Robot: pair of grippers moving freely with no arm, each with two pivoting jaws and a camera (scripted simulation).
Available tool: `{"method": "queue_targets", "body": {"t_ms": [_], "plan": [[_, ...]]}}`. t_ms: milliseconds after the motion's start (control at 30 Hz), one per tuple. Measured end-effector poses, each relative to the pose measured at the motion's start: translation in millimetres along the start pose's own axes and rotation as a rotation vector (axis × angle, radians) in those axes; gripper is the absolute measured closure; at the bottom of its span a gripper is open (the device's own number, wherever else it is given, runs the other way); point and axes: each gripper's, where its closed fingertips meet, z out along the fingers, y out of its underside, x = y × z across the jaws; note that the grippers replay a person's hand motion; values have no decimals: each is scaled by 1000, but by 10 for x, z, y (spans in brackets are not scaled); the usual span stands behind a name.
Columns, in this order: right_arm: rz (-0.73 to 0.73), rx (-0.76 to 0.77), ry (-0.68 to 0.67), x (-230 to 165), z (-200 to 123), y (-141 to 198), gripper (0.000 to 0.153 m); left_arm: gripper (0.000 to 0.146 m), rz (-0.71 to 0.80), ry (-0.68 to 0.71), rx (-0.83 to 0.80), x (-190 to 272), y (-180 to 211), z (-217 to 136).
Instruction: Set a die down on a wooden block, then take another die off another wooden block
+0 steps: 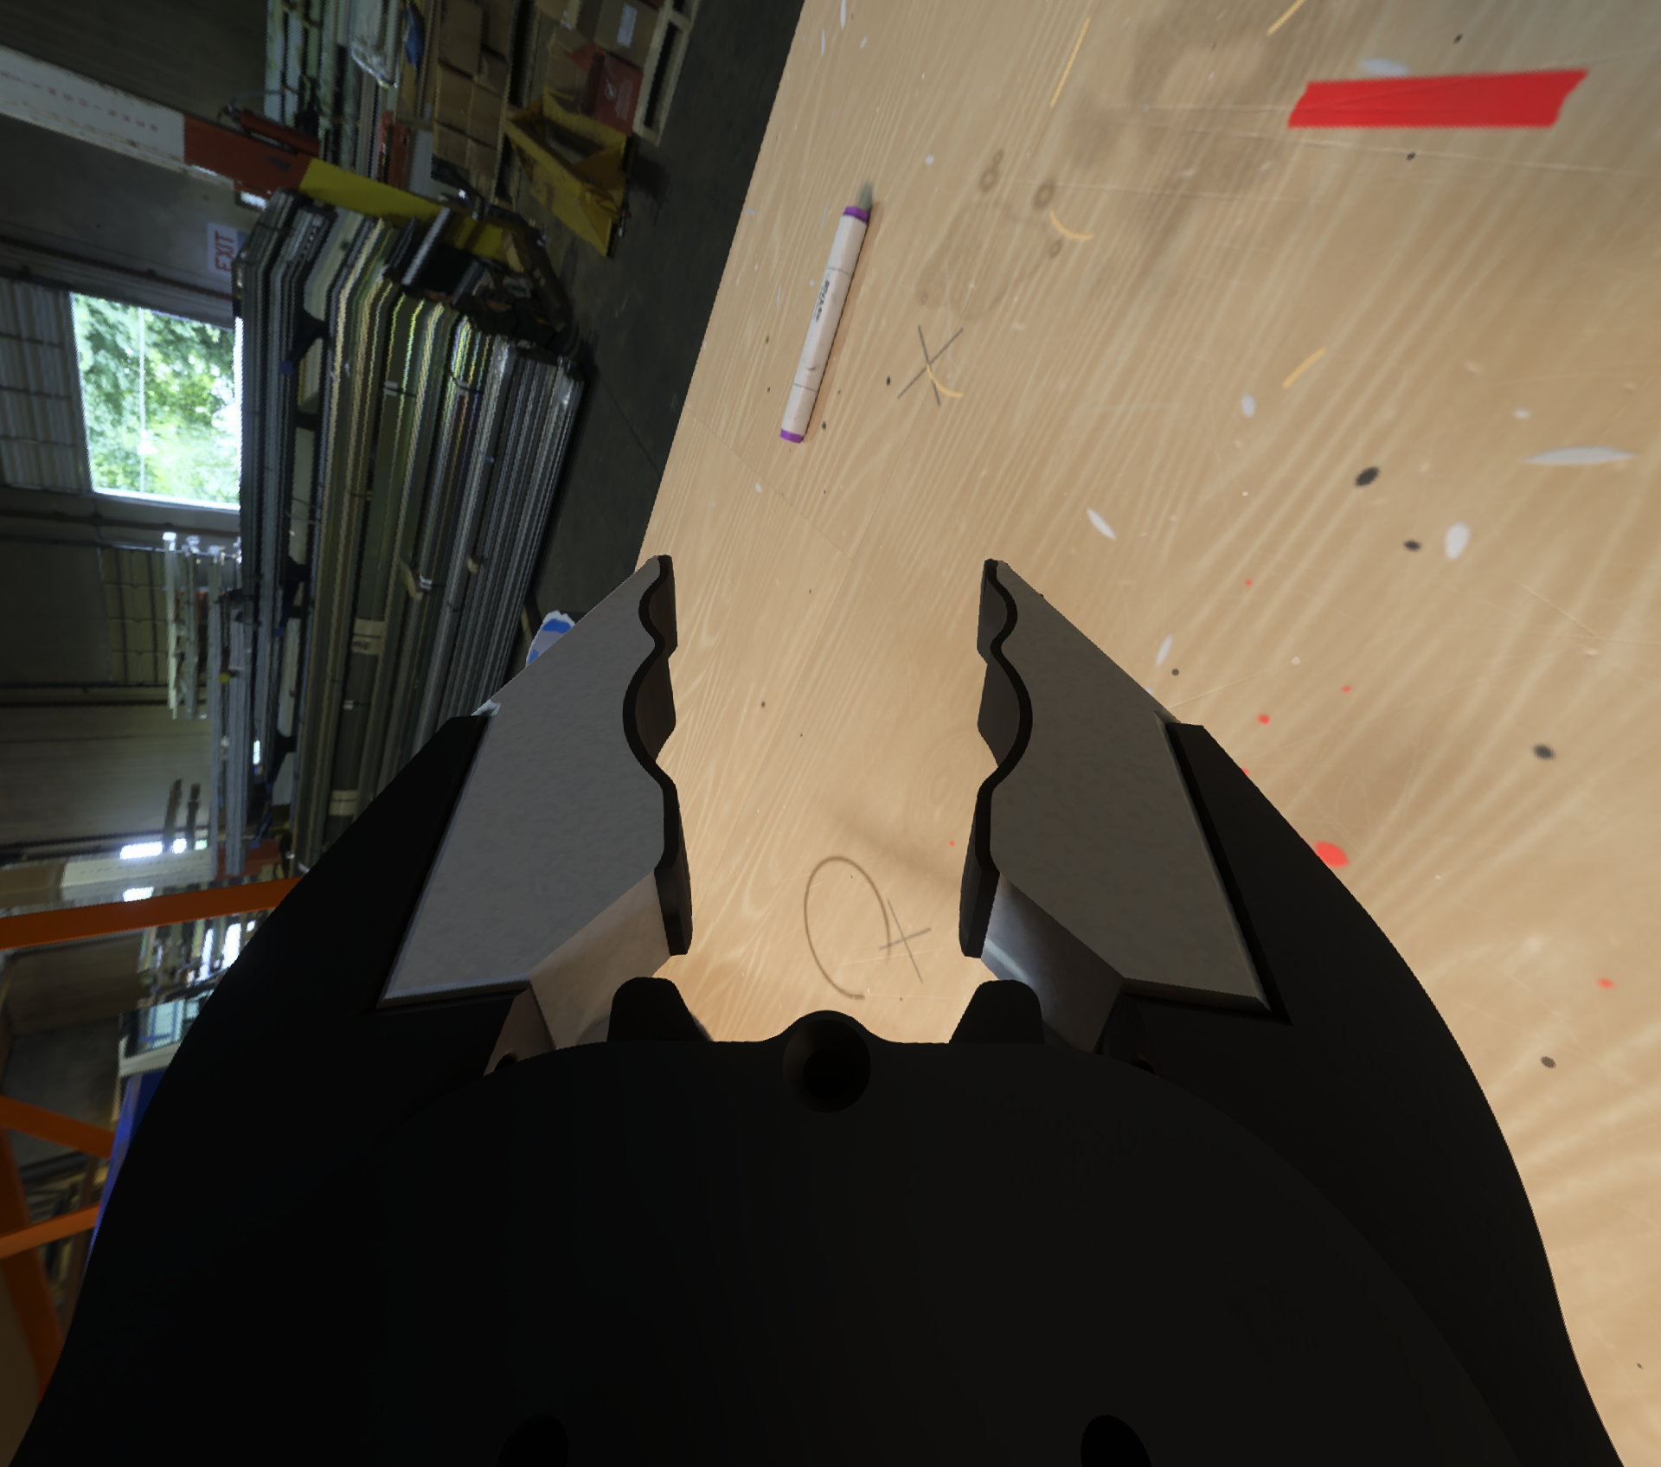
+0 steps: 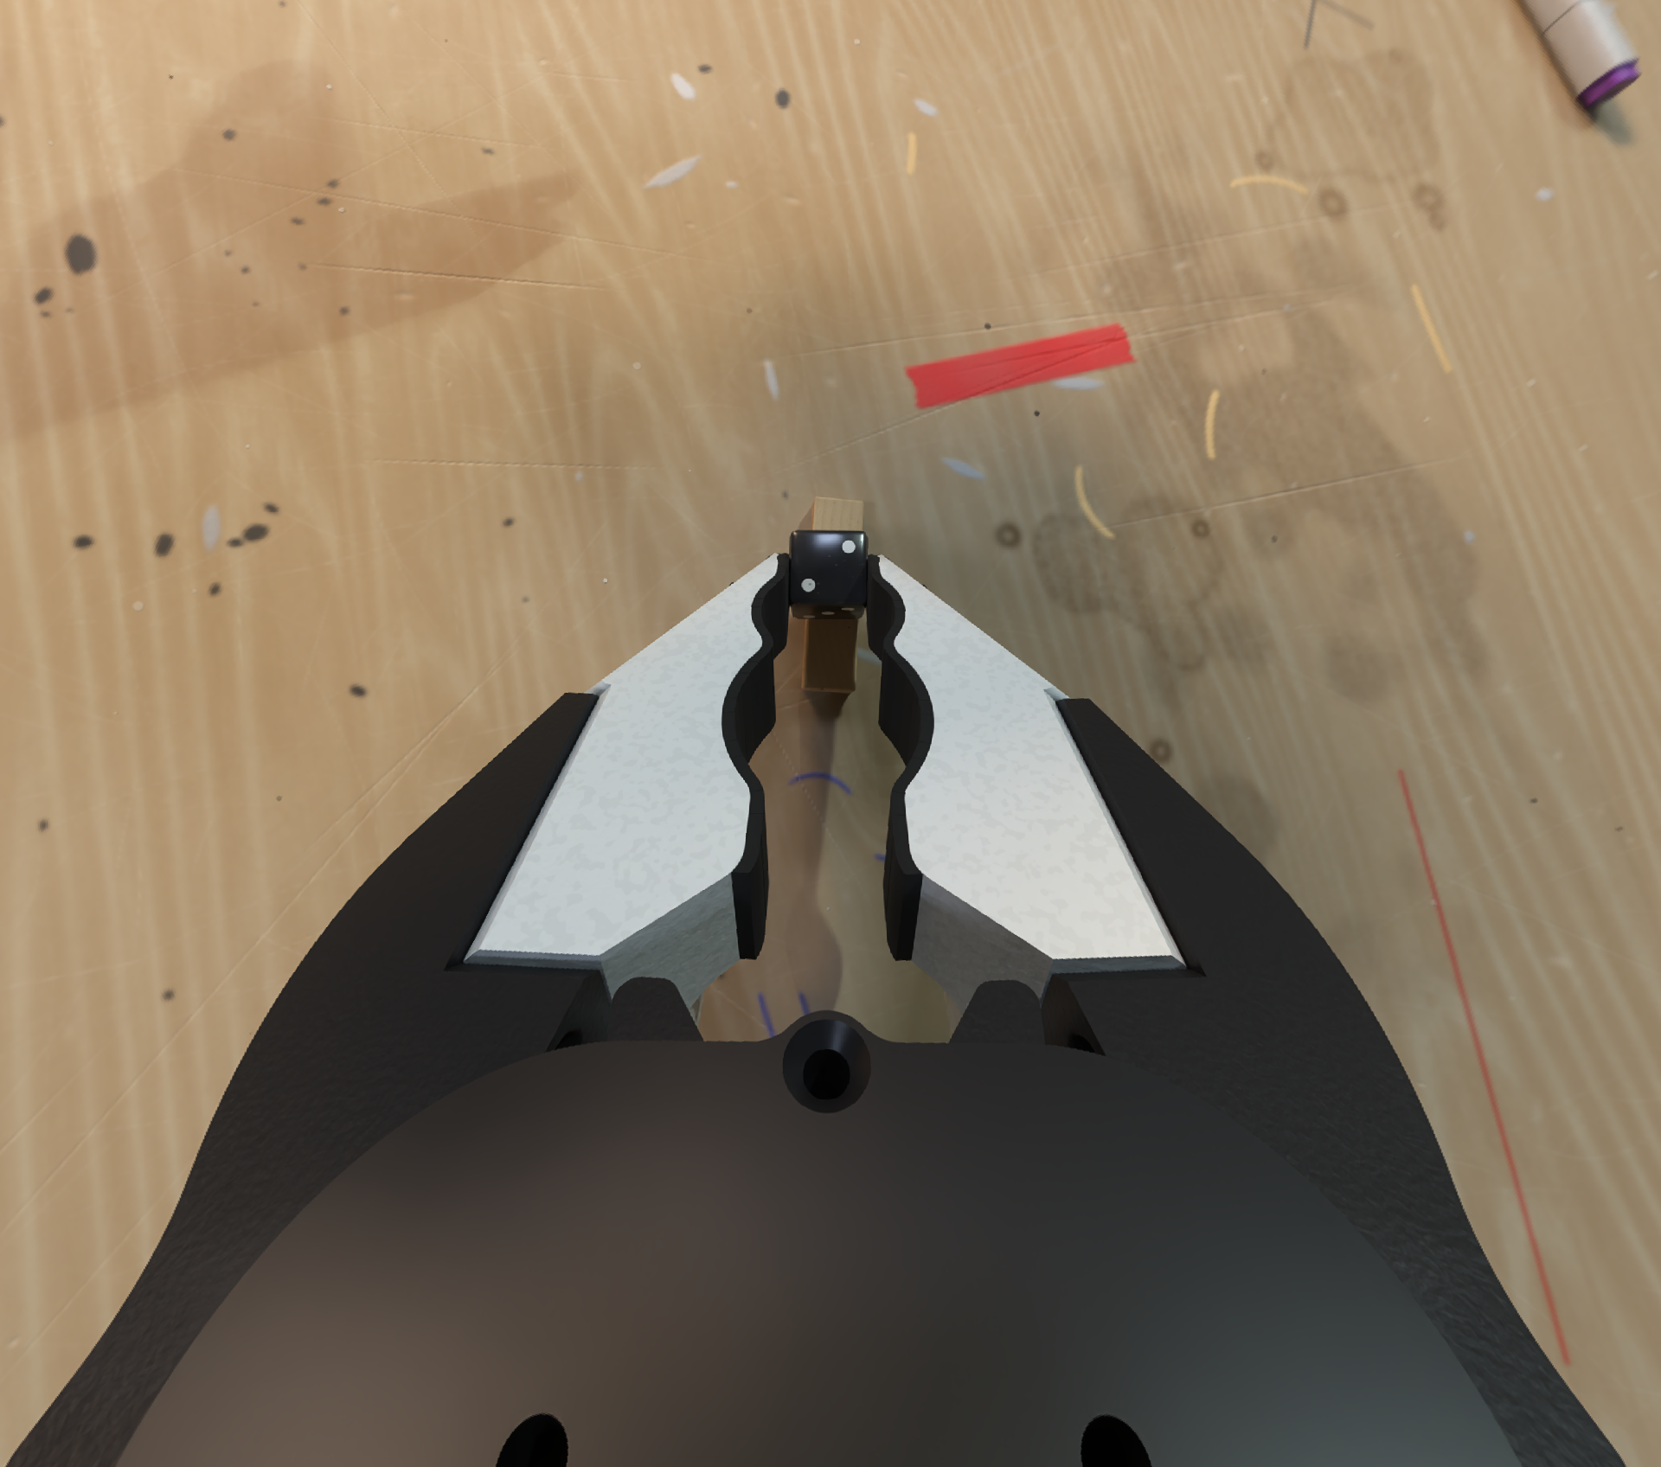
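A: Status?
B: My right gripper (image 2: 828,577) pinches the black die (image 2: 828,566) at frame centre, directly over the block (image 2: 829,651); I judge it either placing or lifting.
A: Left?
B: Left gripper (image 1: 828,588) spread, empty; no second die visible.

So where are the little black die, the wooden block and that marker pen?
black die (image 2: 828,568): right wrist view, top face.
wooden block (image 2: 827,660): right wrist view, side below the die.
marker pen (image 1: 823,323): left wrist view, white barrel.
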Motion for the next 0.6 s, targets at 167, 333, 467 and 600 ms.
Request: {"method": "queue_targets", "body": {"t_ms": [167, 333, 467, 600], "plan": [[53, -20, -26, 6, 51, 47, 136, 80, -15, 21, -19, 34, 21, -5], [94, -6, -41, 25, 55, 45, 136, 81, -46, -5, -21, -55, 25, -35], [106, 74, -33, 38, -36, -46, 127, 80, -63, -21, -32, -99, 68, -51], [102, 125, 1, 74, -151, -115, 127, 80, -79, -3, -29, -83, 85, -66]]}}
